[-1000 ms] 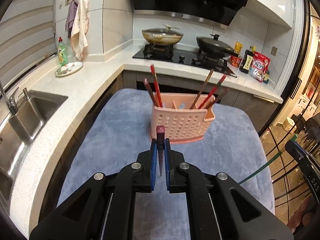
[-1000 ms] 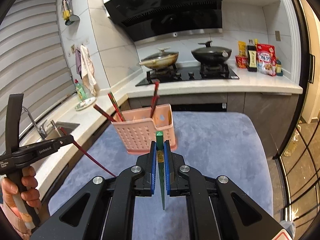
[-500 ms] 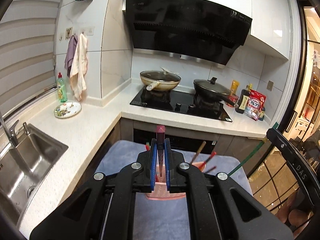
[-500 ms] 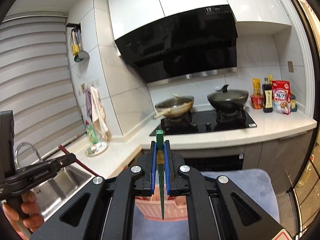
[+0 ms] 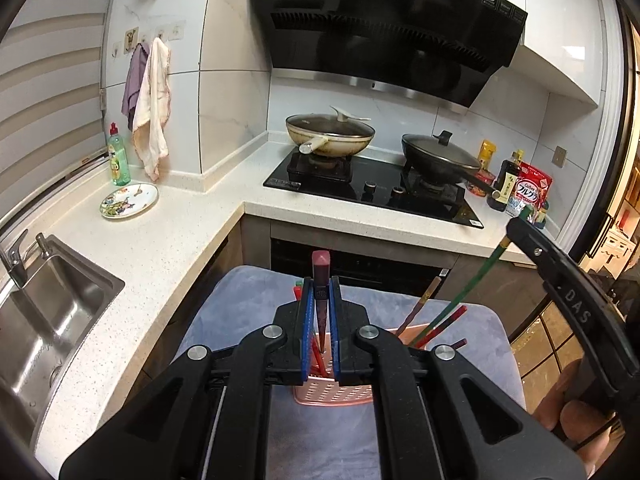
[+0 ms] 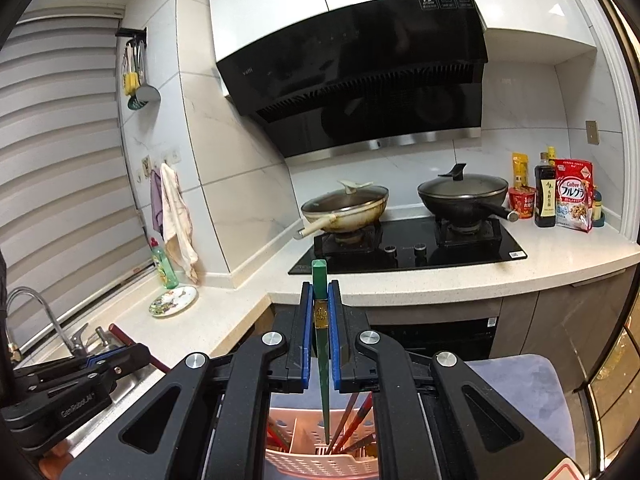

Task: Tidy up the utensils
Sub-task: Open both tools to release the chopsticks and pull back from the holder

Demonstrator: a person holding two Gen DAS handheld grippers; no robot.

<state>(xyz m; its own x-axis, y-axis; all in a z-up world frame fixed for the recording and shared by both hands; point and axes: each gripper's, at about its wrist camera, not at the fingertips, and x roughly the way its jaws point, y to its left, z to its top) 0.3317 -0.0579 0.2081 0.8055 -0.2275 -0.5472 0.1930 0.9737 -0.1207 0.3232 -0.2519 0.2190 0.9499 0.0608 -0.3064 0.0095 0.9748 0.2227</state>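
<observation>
My left gripper (image 5: 321, 288) is shut on a dark red chopstick (image 5: 321, 280) that stands upright between its blue pads, its tip hanging over the pink utensil basket (image 5: 334, 394). My right gripper (image 6: 321, 292) is shut on a green chopstick (image 6: 321, 320), held upright with its tip just above the pink utensil basket (image 6: 320, 462). Several red and brown chopsticks (image 5: 440, 326) lean in the basket. The basket stands on a grey-blue padded top (image 5: 256, 300). The right gripper (image 5: 516, 228) and its green chopstick (image 5: 476, 280) show at the right of the left wrist view.
An L-shaped white counter (image 5: 168, 240) carries a steel sink (image 5: 44, 320), a patterned plate (image 5: 129, 201), a green soap bottle (image 5: 118, 156) and a black hob (image 5: 372, 188) with two lidded pans. Food packets (image 6: 572, 196) stand at the right. A hand (image 5: 568, 408) holds the right gripper.
Both grippers have risen and moved closer to the basket, each keeping its chopstick. The basket has dropped from mid-frame to below the fingers, and the counter and hood now fill the views.
</observation>
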